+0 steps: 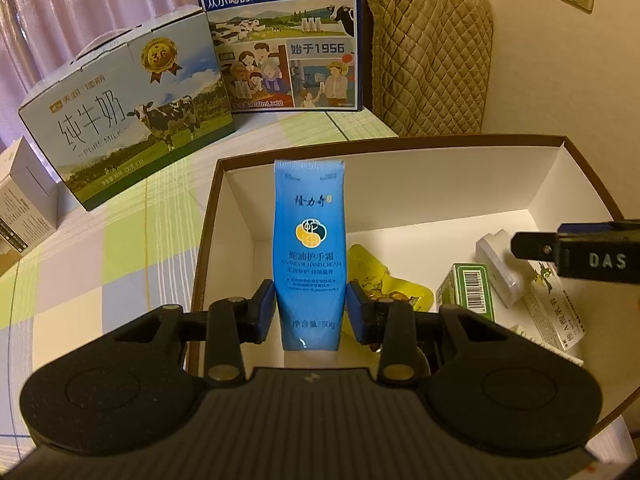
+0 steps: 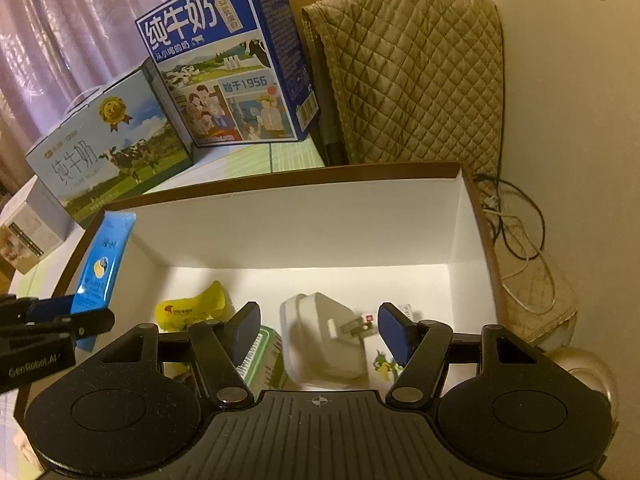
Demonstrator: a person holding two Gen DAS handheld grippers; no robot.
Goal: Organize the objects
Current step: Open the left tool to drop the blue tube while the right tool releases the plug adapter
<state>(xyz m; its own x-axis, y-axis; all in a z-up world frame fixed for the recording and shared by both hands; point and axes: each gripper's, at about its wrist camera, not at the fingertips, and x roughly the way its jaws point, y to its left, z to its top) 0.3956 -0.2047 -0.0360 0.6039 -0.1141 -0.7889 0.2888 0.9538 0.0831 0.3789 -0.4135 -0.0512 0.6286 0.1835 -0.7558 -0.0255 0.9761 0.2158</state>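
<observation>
My left gripper [image 1: 310, 312] is shut on a blue hand cream tube [image 1: 309, 240], held upright over the left end of a white-lined open box [image 1: 400, 192]. From the right wrist view that tube [image 2: 102, 264] shows at the box's left wall [image 2: 140, 264]. My right gripper [image 2: 318, 332] hangs open inside the box, above a white plug adapter [image 2: 324, 344] with nothing between its fingers. A yellow sachet [image 2: 192, 308], a green carton [image 2: 266, 360] and a white packet [image 2: 384, 360] lie on the box floor.
Two milk cartons, pale blue [image 1: 120, 120] and dark blue [image 1: 280, 36], stand behind the box on a checked tablecloth [image 1: 120, 248]. A small white box [image 1: 20, 200] sits at far left. A quilted chair back [image 1: 428, 56] and loose cables [image 2: 516, 232] lie to the right.
</observation>
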